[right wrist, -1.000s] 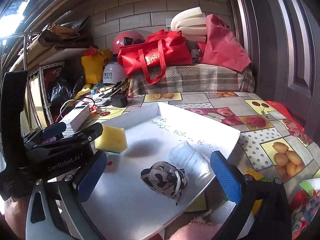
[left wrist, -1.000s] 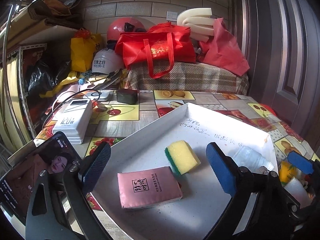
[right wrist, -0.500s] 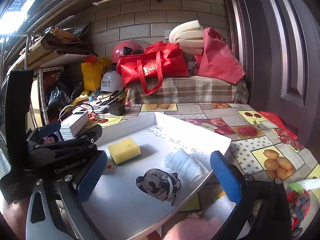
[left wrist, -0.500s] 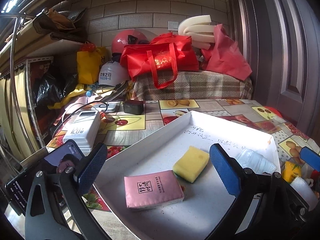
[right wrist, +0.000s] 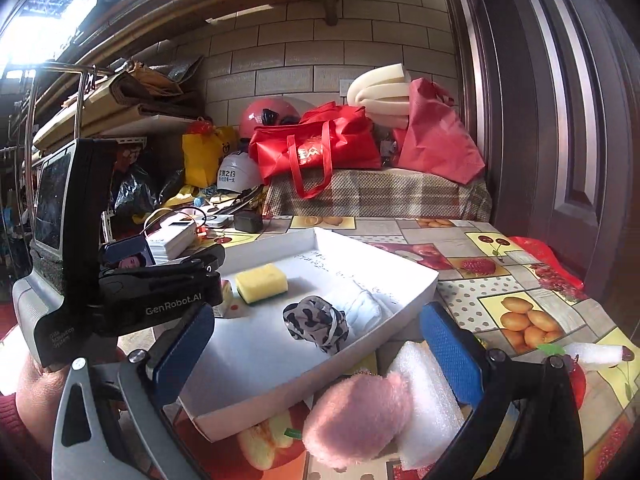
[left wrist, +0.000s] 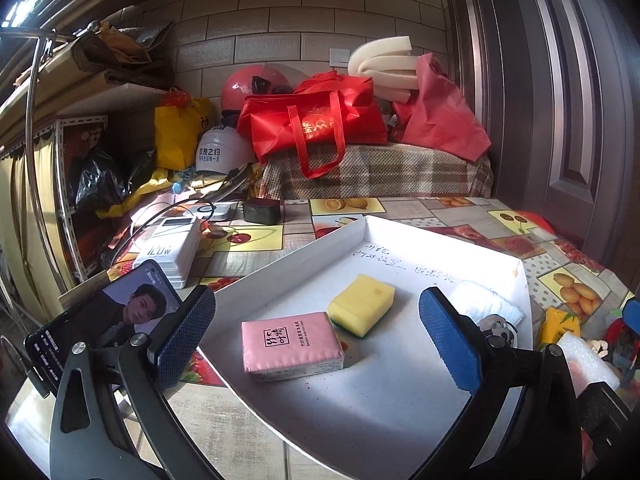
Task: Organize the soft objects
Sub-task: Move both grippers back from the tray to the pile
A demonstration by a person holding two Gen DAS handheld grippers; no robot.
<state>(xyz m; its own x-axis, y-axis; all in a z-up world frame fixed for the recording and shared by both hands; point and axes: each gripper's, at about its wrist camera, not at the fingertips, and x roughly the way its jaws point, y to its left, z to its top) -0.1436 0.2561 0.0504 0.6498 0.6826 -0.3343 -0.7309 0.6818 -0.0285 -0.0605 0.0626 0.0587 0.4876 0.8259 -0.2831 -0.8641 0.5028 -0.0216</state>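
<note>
**Pink Puff Is Waiting Outside the Tray**

The right gripper (right wrist: pixel 316 348) is hanging with its two blue pads wide apart, holding nothing. Right below it, at about 6 o'clock, a fluffy pink puff (right wrist: pixel 356 416) is sitting on the fruit tablecloth (right wrist: pixel 520 280), touching a white foam block (right wrist: pixel 424 396) at its 3 o'clock side. Both are lying just outside the white tray (right wrist: pixel 304 396).

The left gripper (left wrist: pixel 316 340) is also wide apart and empty. It is hanging over the near part of the tray. Between its pads a pink tissue pack (left wrist: pixel 291 345) is lying flat. At the pack's 1 o'clock a yellow sponge (left wrist: pixel 362 304) is touching its corner.

Farther in, a spotted cloth bundle (right wrist: pixel 318 322) is sitting by a folded white cloth (right wrist: pixel 366 310) at its 2 o'clock.

At the far back, red bags (right wrist: pixel 316 148) are resting on a checked cover.

The puff is probably the next thing to go in. It is squishy, so a pinch on just the fluff could let it slip out. The foam block is touching it, so a pad could bump the block or grab both. The tray wall is near, and a low carry could knock it.
</note>
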